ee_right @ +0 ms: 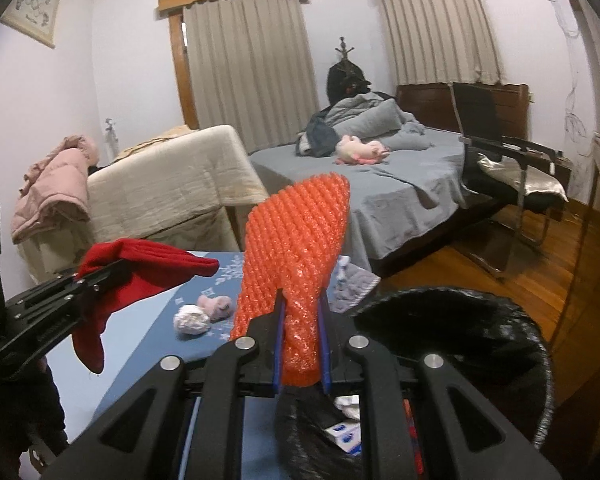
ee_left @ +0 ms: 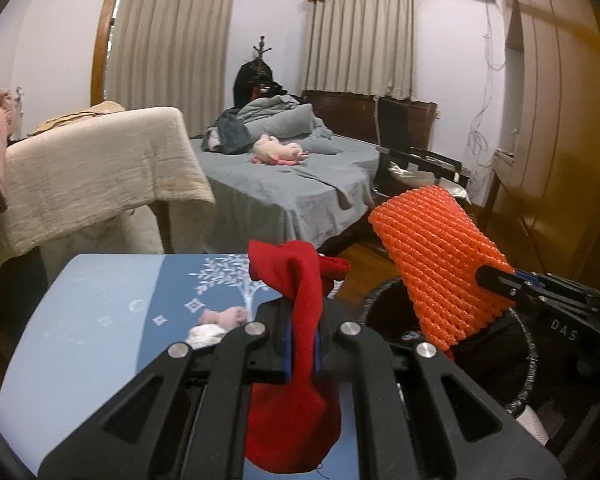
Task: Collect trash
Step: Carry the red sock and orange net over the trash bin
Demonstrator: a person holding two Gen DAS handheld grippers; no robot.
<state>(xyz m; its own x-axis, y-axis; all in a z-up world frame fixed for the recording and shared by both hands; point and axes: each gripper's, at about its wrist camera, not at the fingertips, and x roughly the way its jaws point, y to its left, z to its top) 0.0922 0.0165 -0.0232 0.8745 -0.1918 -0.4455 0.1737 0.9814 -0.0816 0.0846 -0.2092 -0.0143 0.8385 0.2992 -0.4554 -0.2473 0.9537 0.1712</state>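
My left gripper [ee_left: 302, 350] is shut on a red sock [ee_left: 300, 280] and holds it above the blue patterned table [ee_left: 100, 320]; the sock also shows in the right wrist view [ee_right: 140, 272]. My right gripper [ee_right: 302, 344] is shut on an orange foam net sleeve [ee_right: 300, 248], held over the near rim of a black-lined trash bin [ee_right: 460, 328]. The sleeve [ee_left: 440, 264] and bin [ee_left: 500, 360] also show in the left wrist view. A white crumpled wad [ee_right: 192, 319] and a pink wad [ee_right: 216, 306] lie on the table.
A grey cloth [ee_right: 352, 284] lies at the table's far edge. Beyond stand a bed [ee_right: 400, 176] with a plush toy, a blanket-covered piece of furniture [ee_right: 172, 180], a black chair [ee_right: 500, 152] and wooden floor. Some trash lies in the bin.
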